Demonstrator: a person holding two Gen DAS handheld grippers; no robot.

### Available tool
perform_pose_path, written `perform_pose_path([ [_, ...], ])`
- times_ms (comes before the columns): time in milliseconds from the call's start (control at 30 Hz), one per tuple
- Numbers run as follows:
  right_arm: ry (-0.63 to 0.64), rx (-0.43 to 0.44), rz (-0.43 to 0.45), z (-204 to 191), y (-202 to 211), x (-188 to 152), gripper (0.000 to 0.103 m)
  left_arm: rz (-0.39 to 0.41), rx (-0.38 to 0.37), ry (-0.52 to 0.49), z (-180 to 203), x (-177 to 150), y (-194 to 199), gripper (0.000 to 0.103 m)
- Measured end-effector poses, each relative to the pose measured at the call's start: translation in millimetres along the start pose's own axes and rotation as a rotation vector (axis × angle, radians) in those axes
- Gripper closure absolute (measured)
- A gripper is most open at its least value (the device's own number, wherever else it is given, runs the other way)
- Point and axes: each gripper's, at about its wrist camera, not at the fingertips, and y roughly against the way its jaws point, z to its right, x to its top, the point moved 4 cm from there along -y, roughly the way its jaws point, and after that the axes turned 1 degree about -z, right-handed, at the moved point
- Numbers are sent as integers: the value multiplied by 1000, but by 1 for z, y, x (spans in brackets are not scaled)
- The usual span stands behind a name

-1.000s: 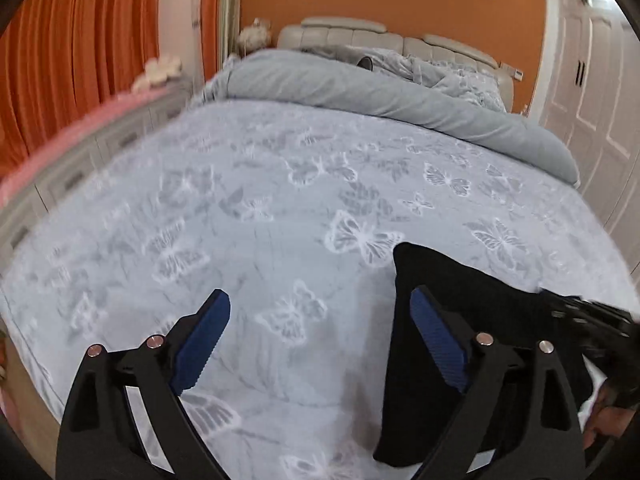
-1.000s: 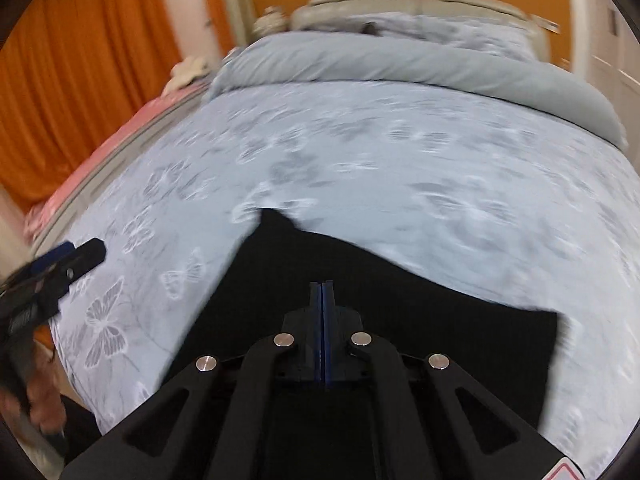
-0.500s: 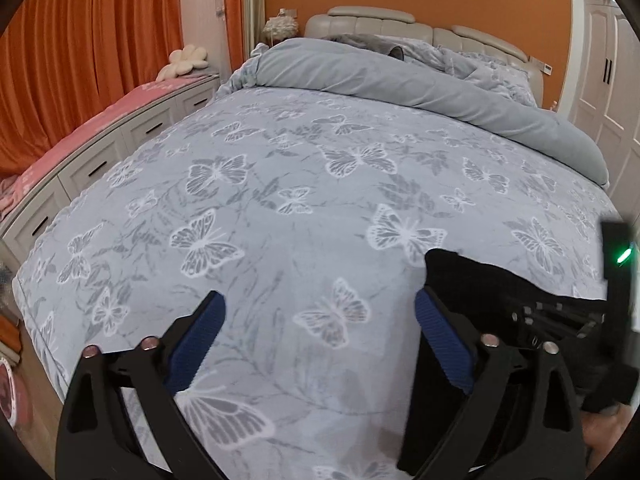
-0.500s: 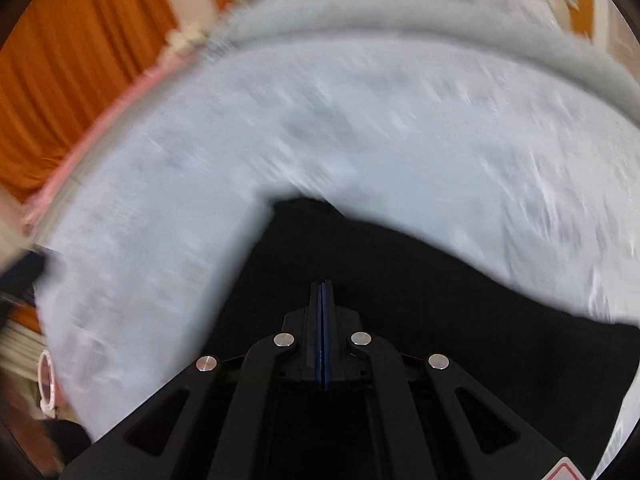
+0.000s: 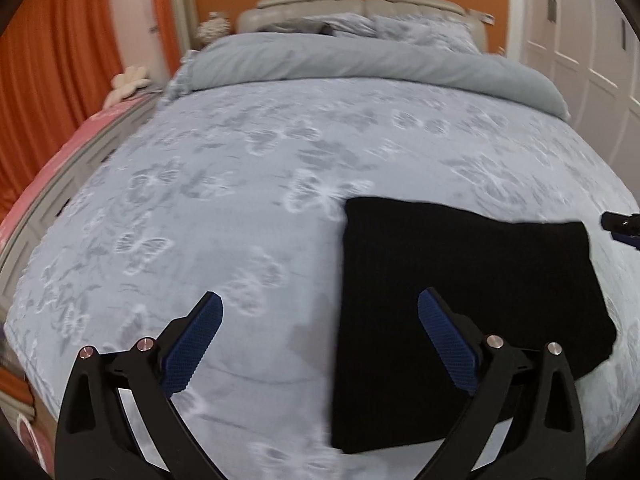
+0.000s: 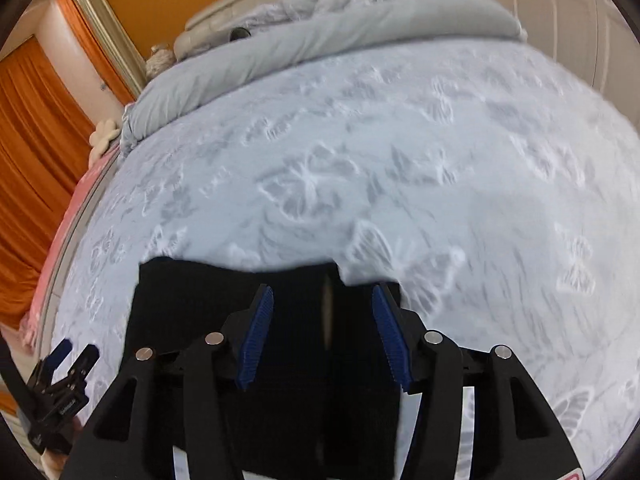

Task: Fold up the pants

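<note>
Pants: we see the black pants [image 5: 460, 300] folded flat on the bed [image 5: 240, 208].
Left gripper [image 5: 320, 344]: wide open, empty.
Right gripper [image 6: 323, 336]: opening above the pants, gripping nothing.

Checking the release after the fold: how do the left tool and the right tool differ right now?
The left tool stands wide open; the right tool is narrower, its jaws opening. The left tool straddles the left edge of the folded black pants, one finger over the butterfly bedspread; the right tool has both fingers over the pants. Both have blue pads and grip nothing.
</note>
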Motion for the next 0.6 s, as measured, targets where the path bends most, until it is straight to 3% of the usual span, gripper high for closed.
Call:
perform_pose_path([
  [167, 64, 19, -112, 3, -37, -23, 50, -19, -42, -25, 42, 0, -7, 7],
  [267, 96, 12, -99, 4, -48, -24, 52, -21, -45, -37, 62, 2, -11, 7],
  [300, 112, 14, -89, 3, -51, -24, 58, -22, -46, -44, 69, 2, -13, 7],
  [333, 135, 18, -85, 2, -51, -23, 84, -23, -46, -51, 73, 2, -14, 6],
  [367, 157, 28, -89, -2, -49, -22, 94, -23, -44, -62, 76, 1, -16, 6],
  [533, 253, -18, 15, -18, -2, -17, 95, -47, -26, -100, 79, -7, -26, 6],
  [567, 274, -60, -1, -14, -10, -20, 92, -52, -30, -95, 78, -7, -27, 6],
  [600, 278, -94, -72, -5, -29, -27, 88, -62, -38, -86, 78, -7, -29, 6],
])
